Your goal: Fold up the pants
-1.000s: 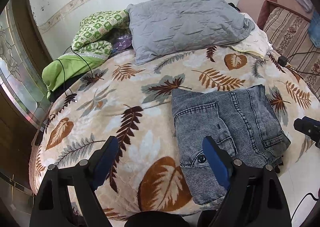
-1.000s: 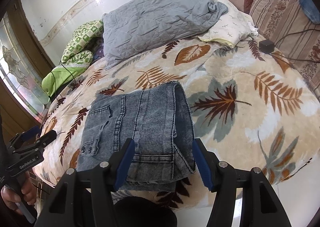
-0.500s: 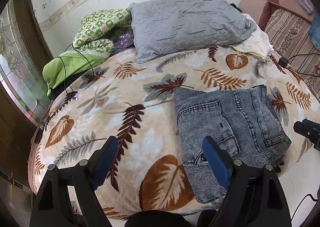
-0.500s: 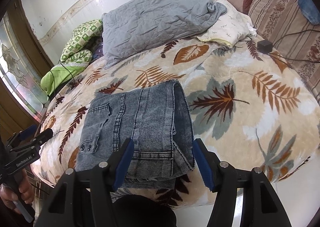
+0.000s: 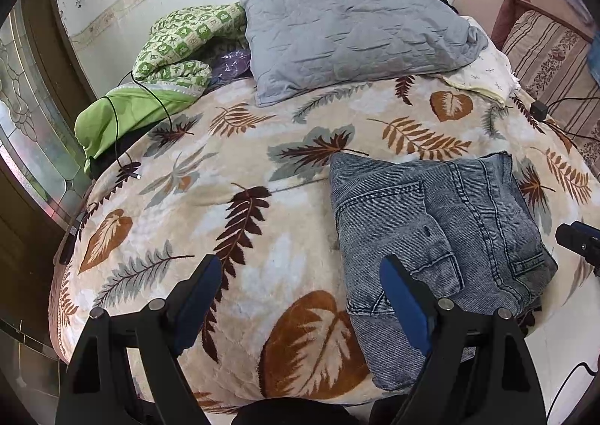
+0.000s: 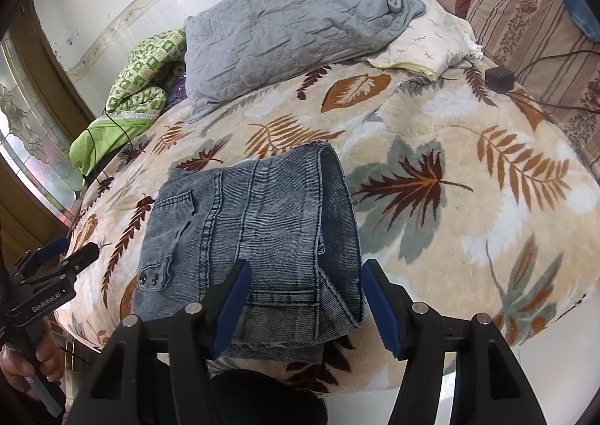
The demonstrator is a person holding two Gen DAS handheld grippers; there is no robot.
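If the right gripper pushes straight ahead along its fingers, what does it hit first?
Most likely the folded jeans: the open right gripper frames their near end. Depth is uncertain.

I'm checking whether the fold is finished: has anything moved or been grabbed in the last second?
Nothing visibly changed. The folded jeans lie as before on the leaf-print blanket, and the left gripper and right gripper hover with jaws open, gripping nothing.
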